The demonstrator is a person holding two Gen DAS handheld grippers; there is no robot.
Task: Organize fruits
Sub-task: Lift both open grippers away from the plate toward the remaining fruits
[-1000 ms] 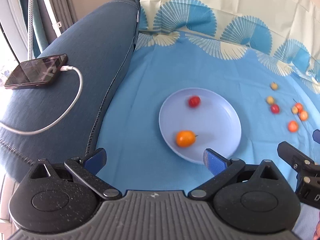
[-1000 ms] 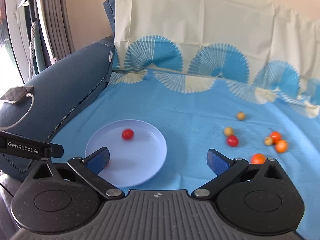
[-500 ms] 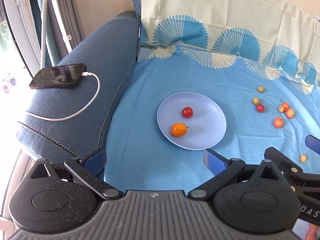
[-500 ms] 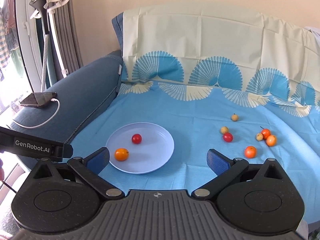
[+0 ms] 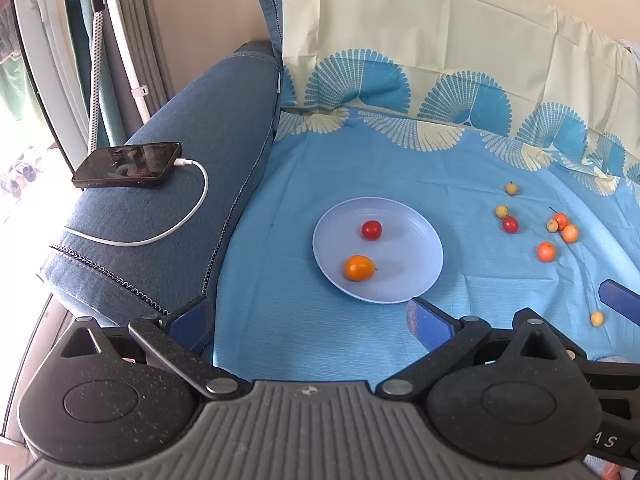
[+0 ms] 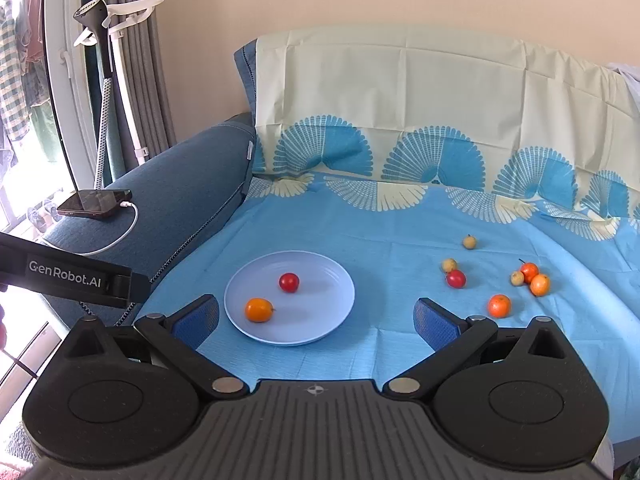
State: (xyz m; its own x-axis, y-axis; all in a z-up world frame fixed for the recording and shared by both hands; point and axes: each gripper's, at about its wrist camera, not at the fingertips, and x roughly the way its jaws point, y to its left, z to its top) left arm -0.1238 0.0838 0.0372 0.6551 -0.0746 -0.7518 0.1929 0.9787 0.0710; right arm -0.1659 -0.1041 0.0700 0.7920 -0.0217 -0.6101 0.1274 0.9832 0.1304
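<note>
A pale blue plate (image 5: 416,240) (image 6: 328,280) lies on the blue cloth and holds an orange fruit (image 5: 360,267) (image 6: 259,309) and a red fruit (image 5: 371,229) (image 6: 289,282). Several small red, orange and yellow fruits (image 5: 546,251) (image 6: 499,305) lie loose on the cloth to the right of the plate. My left gripper (image 5: 310,320) is open and empty, well short of the plate. My right gripper (image 6: 316,318) is also open and empty, held back from the plate. One small yellow fruit (image 5: 597,318) lies near the cloth's front right.
A dark phone (image 5: 128,164) (image 6: 95,202) with a white cable (image 5: 168,232) rests on the blue sofa arm at left. A cream and blue patterned cover (image 6: 400,92) hangs over the sofa back. A garment steamer stand (image 6: 106,80) and curtains stand by the window.
Both grippers have pulled back and up from the plate, so the plate and fruits look smaller and farther. Both stay open. The fruits have not moved.
</note>
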